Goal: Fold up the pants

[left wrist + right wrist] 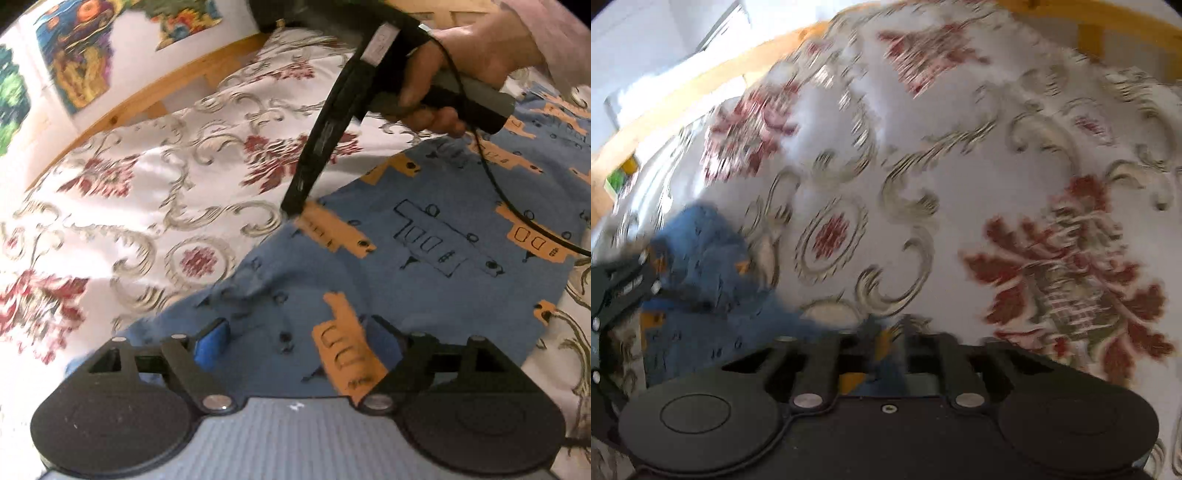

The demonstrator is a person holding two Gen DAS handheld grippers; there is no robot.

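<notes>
The left claw [295,343] gapes wide over the pants [424,266]; the right claw [886,354] pinches their edge. If that thin pinch slips on the bed [155,192], the fold collapses.

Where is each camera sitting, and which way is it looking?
Left wrist: sits on the left gripper, looking forward over the blue pants on the flowery bedspread; the person's hand holding the right gripper shows.
Right wrist: sits on the right gripper, looking across the bedspread toward the wooden bed frame; the left gripper peeks in at the left edge.
Both views share the pants, bedspread and bed frame.
</notes>
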